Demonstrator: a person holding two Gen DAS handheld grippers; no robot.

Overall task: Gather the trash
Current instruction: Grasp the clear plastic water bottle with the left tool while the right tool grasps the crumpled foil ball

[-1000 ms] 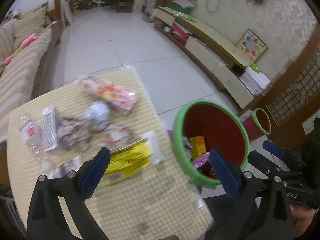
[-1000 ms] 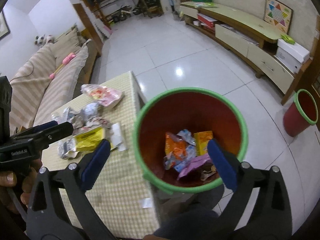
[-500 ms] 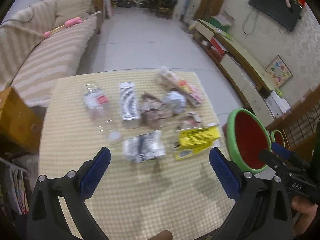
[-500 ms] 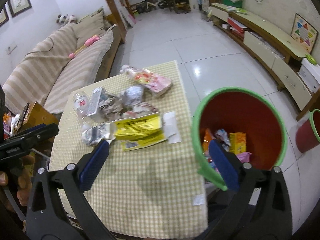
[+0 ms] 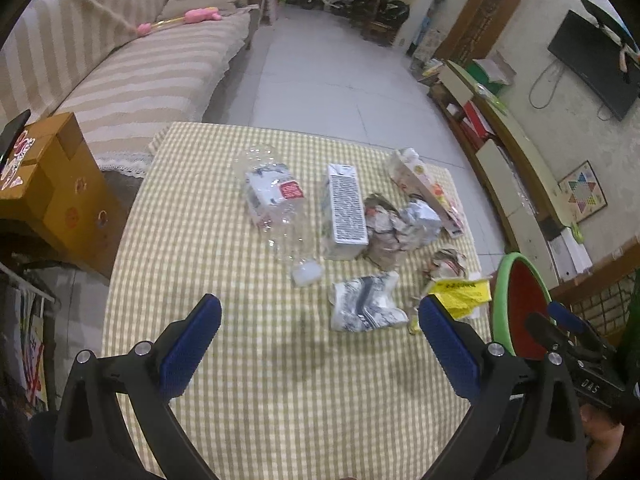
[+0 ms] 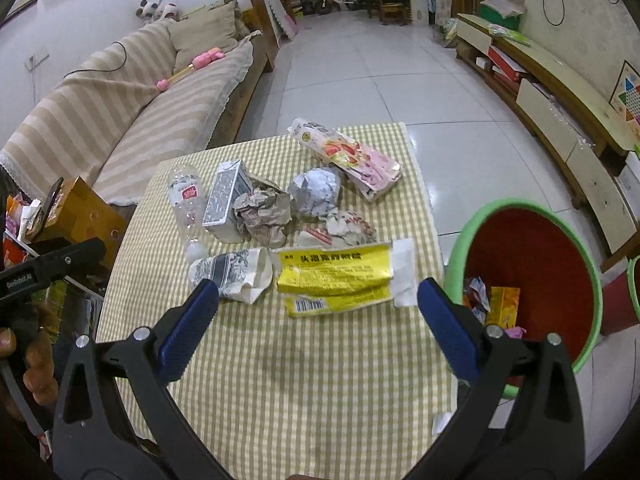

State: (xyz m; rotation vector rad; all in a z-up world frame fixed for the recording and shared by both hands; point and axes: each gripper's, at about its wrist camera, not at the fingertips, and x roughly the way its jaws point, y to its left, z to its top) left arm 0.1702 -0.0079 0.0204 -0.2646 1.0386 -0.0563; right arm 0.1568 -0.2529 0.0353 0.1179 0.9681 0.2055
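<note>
Now the trash (image 6: pixel 304 220) lies heaped on the checked table (image 6: pixel 320 380) with the bin (image 6: pixel 528 276) just beside its right edge, some wrappers already inside. Both views have swung from the bin back to the table, so another pick seems due. Left tongs (image 5: pixel 320 344) and right tongs (image 6: pixel 318 320) hover spread and empty; the bin's floor is partly hidden.
</note>
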